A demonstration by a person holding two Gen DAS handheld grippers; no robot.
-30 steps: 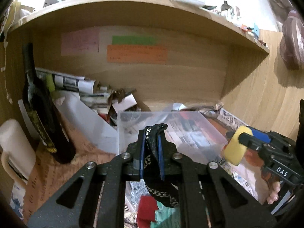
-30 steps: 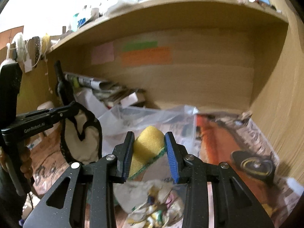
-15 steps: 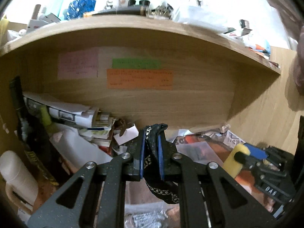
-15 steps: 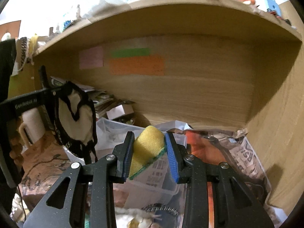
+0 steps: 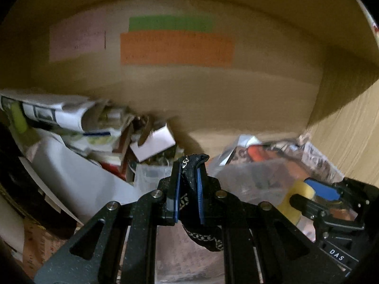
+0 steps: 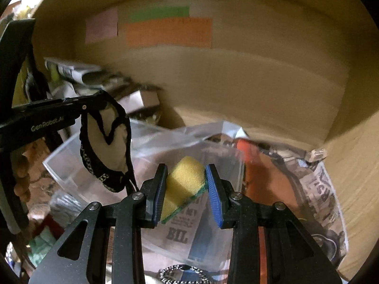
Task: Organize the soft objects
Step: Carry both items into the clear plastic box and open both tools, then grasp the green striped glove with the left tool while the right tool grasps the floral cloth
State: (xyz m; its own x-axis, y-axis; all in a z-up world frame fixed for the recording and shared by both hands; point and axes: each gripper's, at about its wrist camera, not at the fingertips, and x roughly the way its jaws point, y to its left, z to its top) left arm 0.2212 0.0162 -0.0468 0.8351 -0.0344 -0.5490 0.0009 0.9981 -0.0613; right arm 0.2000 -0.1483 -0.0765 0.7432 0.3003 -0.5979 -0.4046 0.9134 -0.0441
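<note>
Left gripper (image 5: 187, 189) clamped tight on black-trimmed cloth (image 6: 106, 142); right gripper (image 6: 187, 191) pinched yellow sponge (image 6: 183, 184), both above clear box (image 6: 71, 163).

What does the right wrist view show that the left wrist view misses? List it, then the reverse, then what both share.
Only the right wrist view: the cream front of the black-trimmed fabric pouch hanging from the left gripper, and the sponge's green edge. Only the left wrist view: the white box. Both: the yellow sponge in the right gripper, the clear plastic bin and the orange note.
</note>
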